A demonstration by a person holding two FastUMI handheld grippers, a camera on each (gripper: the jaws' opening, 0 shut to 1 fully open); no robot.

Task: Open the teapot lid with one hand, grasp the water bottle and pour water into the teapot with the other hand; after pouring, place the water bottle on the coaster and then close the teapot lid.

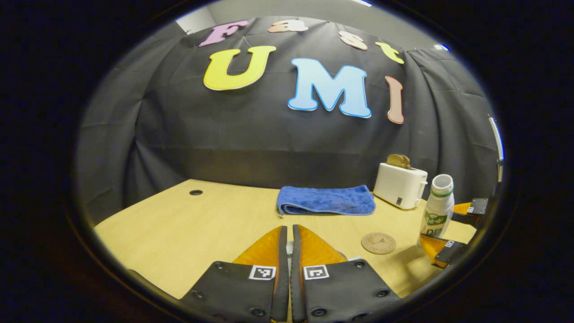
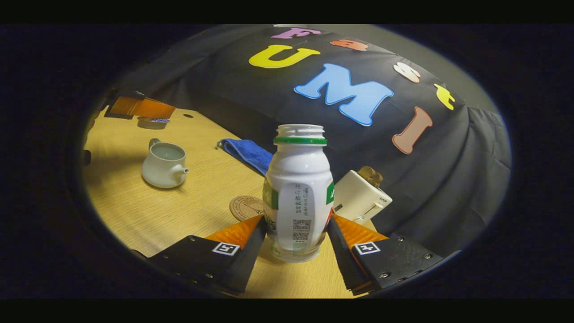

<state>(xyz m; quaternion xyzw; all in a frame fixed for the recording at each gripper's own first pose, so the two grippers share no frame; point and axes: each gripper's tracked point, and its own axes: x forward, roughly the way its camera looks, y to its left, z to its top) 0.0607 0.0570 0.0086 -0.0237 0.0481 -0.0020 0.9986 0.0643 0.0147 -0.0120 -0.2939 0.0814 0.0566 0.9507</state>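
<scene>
Right gripper (image 2: 296,233) closing in on the bottle (image 2: 298,188), lid held off the teapot (image 2: 163,166).

The bottle stands upright between the right fingers, which are apart with a gap on each side; squeeze evenly on the lower body so it doesn't tip. The left gripper (image 1: 289,251) has its fingers together, apparently pinching the lid (image 2: 152,122). The coaster (image 2: 246,207) lies just beyond the right gripper's left finger, the open teapot well beyond that.
</scene>
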